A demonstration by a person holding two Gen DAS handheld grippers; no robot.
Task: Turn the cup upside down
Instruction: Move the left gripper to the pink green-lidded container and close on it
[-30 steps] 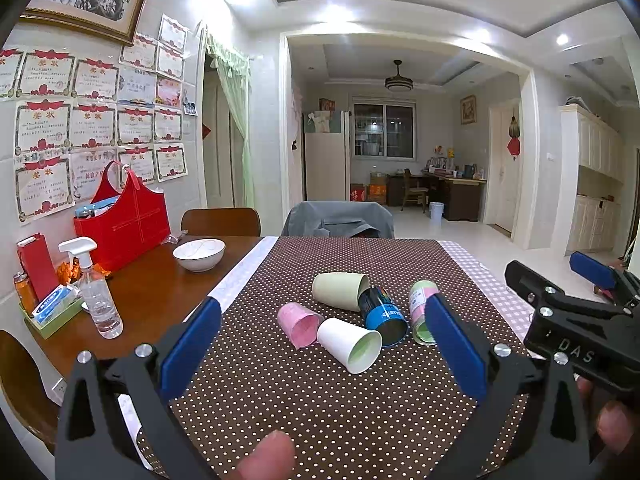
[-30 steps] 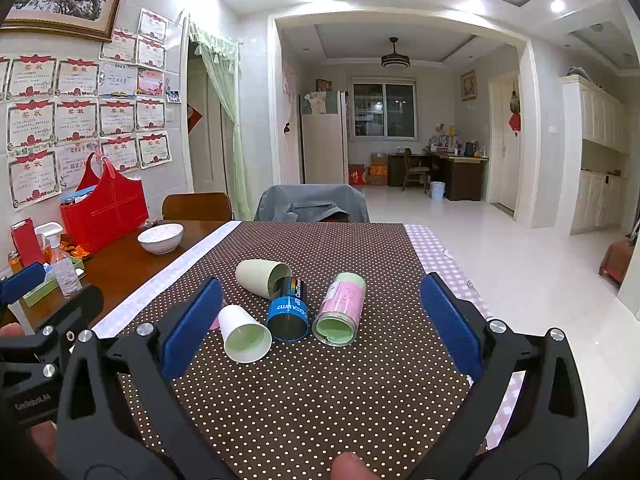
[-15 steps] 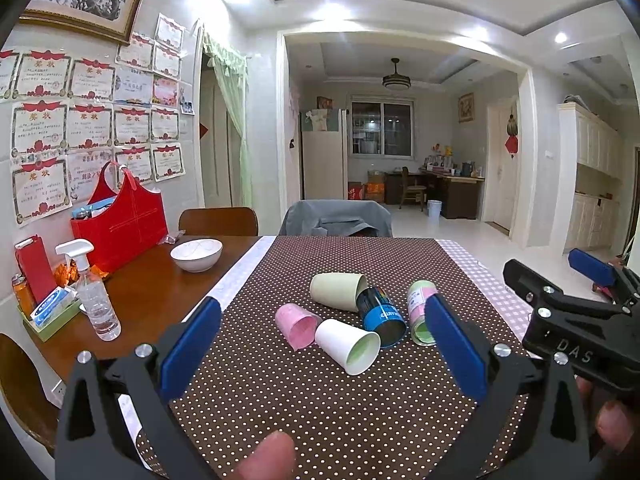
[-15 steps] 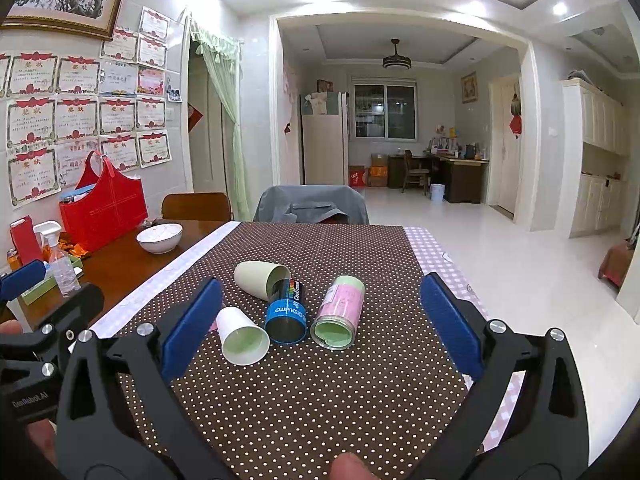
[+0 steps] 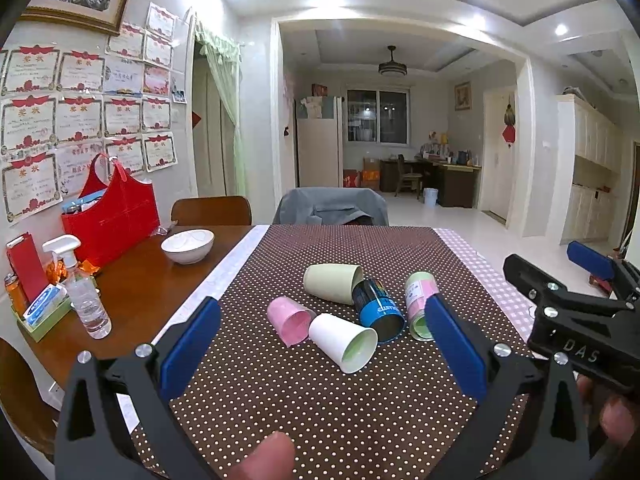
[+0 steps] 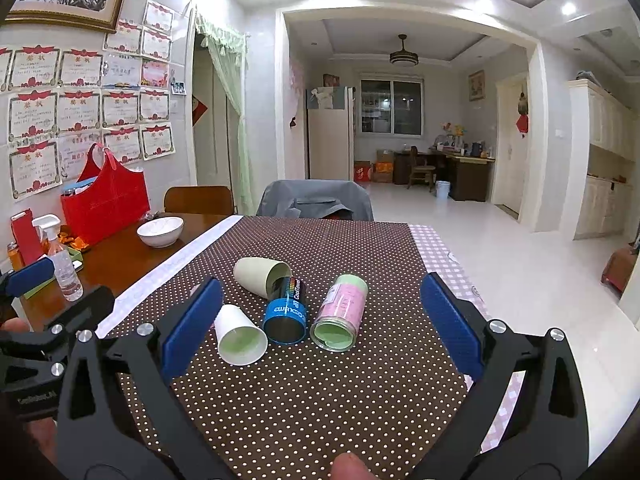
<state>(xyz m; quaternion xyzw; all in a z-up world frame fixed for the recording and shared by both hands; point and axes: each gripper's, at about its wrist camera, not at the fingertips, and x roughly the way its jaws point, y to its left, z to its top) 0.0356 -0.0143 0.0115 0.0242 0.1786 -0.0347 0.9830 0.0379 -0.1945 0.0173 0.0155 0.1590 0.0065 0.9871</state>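
Several cups lie on their sides on the brown dotted cloth [image 5: 320, 400]: a pink cup [image 5: 289, 319], a white cup [image 5: 344, 342] [image 6: 239, 336], a pale green cup [image 5: 332, 281] [image 6: 260, 275], a blue can-like cup [image 5: 378, 310] [image 6: 287, 314] and a pink-and-green cup [image 5: 418, 304] [image 6: 340, 312]. My left gripper [image 5: 320, 344] is open and empty, held short of the cups. My right gripper [image 6: 318, 330] is open and empty, also short of them. The right gripper shows in the left wrist view [image 5: 576, 312]; the left one shows at the left edge of the right wrist view [image 6: 40, 320].
A white bowl [image 5: 187, 245], a spray bottle [image 5: 82, 292], a red bag [image 5: 112, 212] and a tissue tray [image 5: 40, 316] stand on the bare wooden table at the left. Chairs [image 5: 332, 208] stand at the far edge. The table's right edge drops to the floor.
Both grippers have drifted slightly forward and down toward the cups. The cups have not moved.
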